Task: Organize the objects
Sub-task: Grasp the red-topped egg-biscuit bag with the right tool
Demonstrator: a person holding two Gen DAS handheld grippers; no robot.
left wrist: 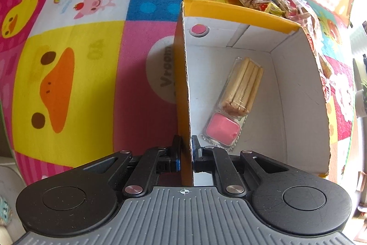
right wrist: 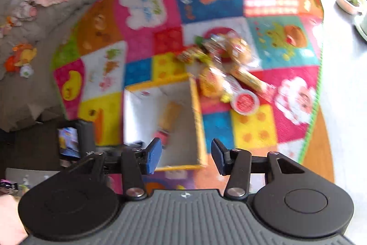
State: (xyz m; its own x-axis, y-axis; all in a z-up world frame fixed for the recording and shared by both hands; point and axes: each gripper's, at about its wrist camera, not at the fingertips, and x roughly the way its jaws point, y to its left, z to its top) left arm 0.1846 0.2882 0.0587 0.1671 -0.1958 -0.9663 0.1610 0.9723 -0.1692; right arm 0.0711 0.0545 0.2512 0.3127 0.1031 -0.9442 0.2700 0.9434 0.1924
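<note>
A yellow cardboard box (left wrist: 231, 13) with a white inside stands open on the mat. My left gripper (left wrist: 186, 144) is shut on its left wall, one finger outside and one inside. On the box floor lies a clear pack of biscuit sticks with pink dip (left wrist: 236, 98). The right wrist view is blurred. There my right gripper (right wrist: 185, 153) hangs open above the box (right wrist: 197, 107) with nothing between its fingers, and the biscuit pack (right wrist: 168, 121) shows below it. Several wrapped snacks (right wrist: 220, 61) and a round red-lidded cup (right wrist: 245, 101) lie on the mat just beyond the box.
A colourful patchwork play mat (left wrist: 68, 75) covers the floor. Grey cushions with small toys (right wrist: 23, 59) border it at the left. Bowls (right wrist: 347, 0) sit on the pale floor at the upper right. A hand (right wrist: 9, 217) shows at the lower left.
</note>
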